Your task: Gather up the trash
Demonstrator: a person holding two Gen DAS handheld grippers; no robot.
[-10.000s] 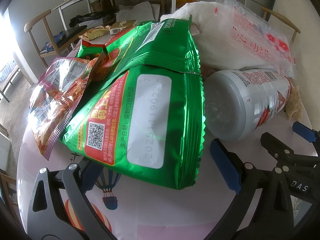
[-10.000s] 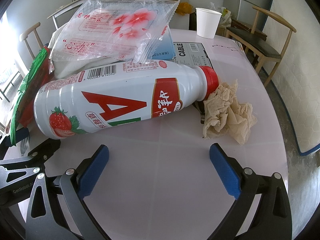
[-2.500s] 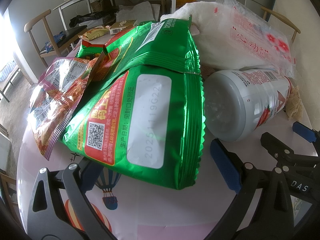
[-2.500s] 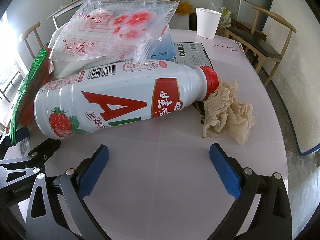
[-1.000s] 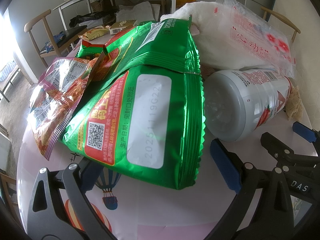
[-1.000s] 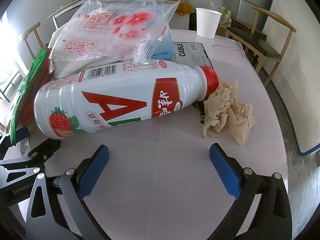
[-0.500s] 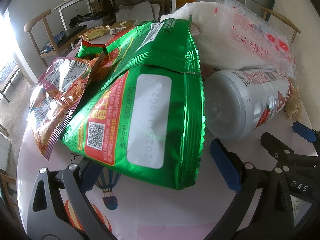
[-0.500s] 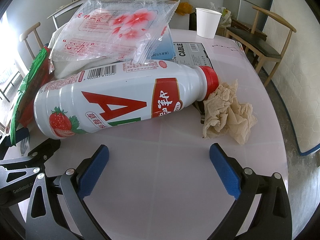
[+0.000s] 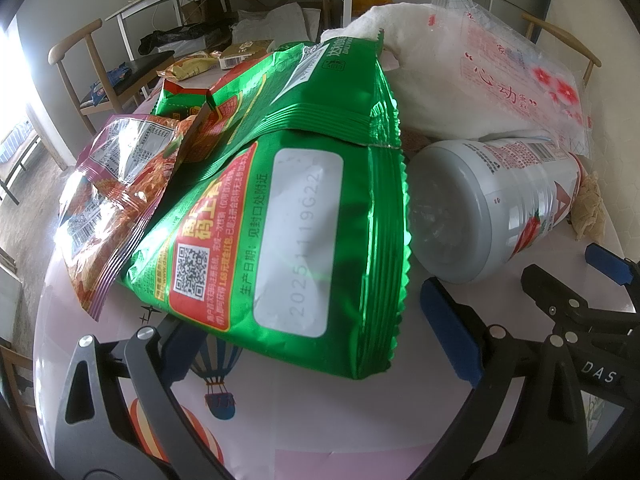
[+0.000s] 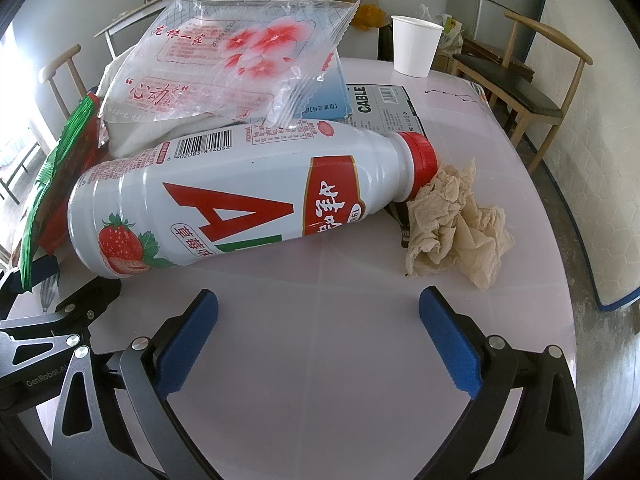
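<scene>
A green snack bag lies on the table right in front of my left gripper, which is open and empty; the bag's near edge reaches between its fingers. A purple-red wrapper lies to its left. A white strawberry-milk bottle with a red cap lies on its side ahead of my open, empty right gripper; it also shows in the left wrist view. A crumpled tissue lies by the cap. A clear flowered plastic bag lies behind the bottle.
A white paper cup stands at the table's far side, near a flat "CABLE" box. Wooden chairs stand at the right and far left. The table's edge curves close on the right. A bench table stands behind.
</scene>
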